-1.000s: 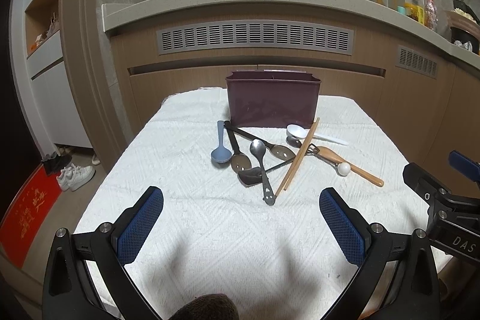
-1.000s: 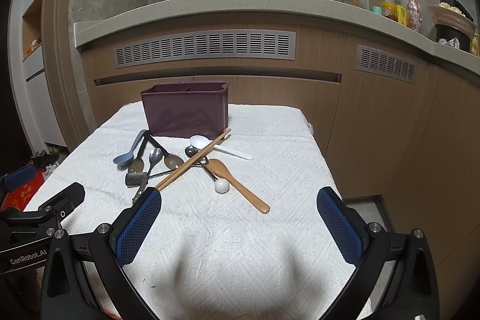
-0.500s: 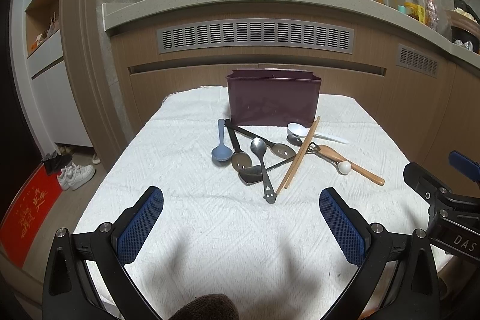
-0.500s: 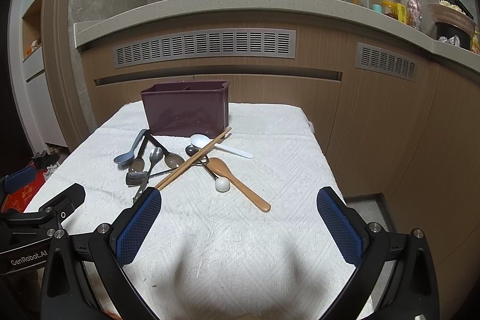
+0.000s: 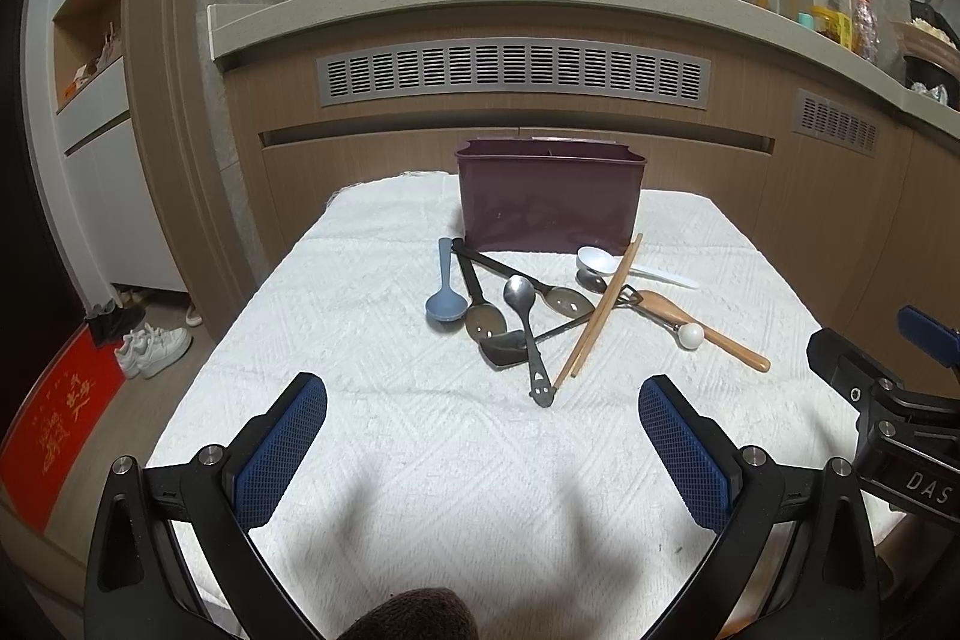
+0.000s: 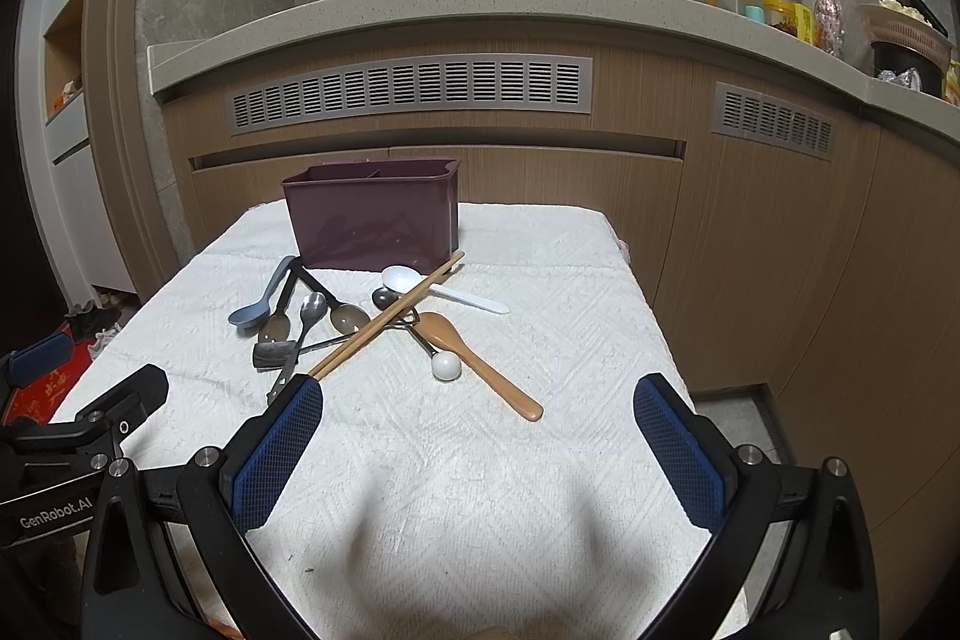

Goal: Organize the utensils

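Both tools gape wide w/ nothing in them: left tool (image 5: pixel 483 436), right tool (image 6: pixel 477 427), low over the white-clothed worktop (image 5: pixel 420 460). Utensil pile (image 5: pixel 540 316) lies just ahead of them, in front of the maroon caddy (image 5: pixel 549 199); chopsticks (image 6: pixel 384 319) cross the spoons

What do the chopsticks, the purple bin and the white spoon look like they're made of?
Chopsticks: likely bamboo or wood, matte pale tan. Purple bin: seemingly plastic, a smooth moulded wall with soft reflections. White spoon: plastic or ceramic; uniformly white and glossy, can't tell which.
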